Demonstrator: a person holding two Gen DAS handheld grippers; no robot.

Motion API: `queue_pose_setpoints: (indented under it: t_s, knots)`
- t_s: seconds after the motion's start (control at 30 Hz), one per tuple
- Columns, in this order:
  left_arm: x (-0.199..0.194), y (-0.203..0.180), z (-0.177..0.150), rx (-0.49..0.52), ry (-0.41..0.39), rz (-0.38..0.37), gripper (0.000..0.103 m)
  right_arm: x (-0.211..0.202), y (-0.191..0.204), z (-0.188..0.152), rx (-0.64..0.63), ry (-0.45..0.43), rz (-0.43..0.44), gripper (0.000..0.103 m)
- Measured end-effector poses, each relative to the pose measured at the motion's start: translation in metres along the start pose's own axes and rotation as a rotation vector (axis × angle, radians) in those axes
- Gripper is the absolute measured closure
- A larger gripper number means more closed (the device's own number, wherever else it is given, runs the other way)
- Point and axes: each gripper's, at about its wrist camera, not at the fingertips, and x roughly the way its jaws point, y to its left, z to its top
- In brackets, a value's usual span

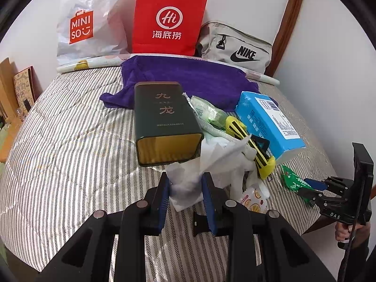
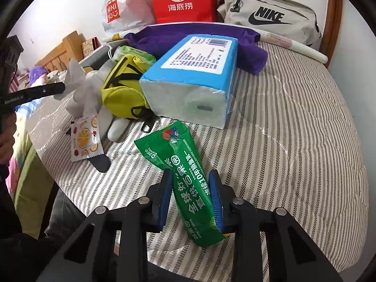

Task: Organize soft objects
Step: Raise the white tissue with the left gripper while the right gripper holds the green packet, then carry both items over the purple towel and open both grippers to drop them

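Observation:
My left gripper (image 1: 185, 179) is shut on a crumpled white tissue (image 1: 188, 188) just in front of a dark green tin (image 1: 162, 117) that lies on the striped bed cover (image 1: 70, 141). In the right wrist view the same left gripper (image 2: 60, 88) pinches the tissue (image 2: 75, 75) at the far left. My right gripper (image 2: 190, 174) is shut on a green snack packet (image 2: 174, 155), whose far end rests on the cover. From the left wrist view the right gripper (image 1: 316, 184) shows at the right edge with the packet (image 1: 291, 180).
A blue tissue pack (image 2: 188, 75), a yellow pouch (image 2: 122, 87), a fruit-print sachet (image 2: 84, 138) and a purple towel (image 1: 188, 80) crowd the middle. Red paper bag (image 1: 168, 21), white Miniso bag (image 1: 87, 23) and grey Nike bag (image 1: 235, 47) line the back wall. The bed edge falls off at the right.

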Motion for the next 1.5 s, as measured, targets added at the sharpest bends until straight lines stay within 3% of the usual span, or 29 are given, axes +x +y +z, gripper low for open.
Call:
queue_pose_setpoints:
  t_s: [0.4,0.7,1.13,1.5]
  knots:
    - [-0.019,0.001,0.005,-0.005,-0.038,0.000,0.077,-0.046,0.020,0.014,-0.027,-0.088,0.017,0.072]
    - [-0.027,0.003,0.034,-0.007,-0.062,0.016,0.077,-0.061,0.007,0.052,0.002,-0.159,-0.018,0.072]
    - [-0.009,0.009,0.097,-0.031,-0.078,0.034,0.077,-0.042,-0.018,0.135,0.042,-0.234,-0.039,0.072]
    - [0.032,0.023,0.152,-0.069,-0.071,0.096,0.077,-0.003,-0.036,0.204,0.072,-0.259,-0.051,0.072]
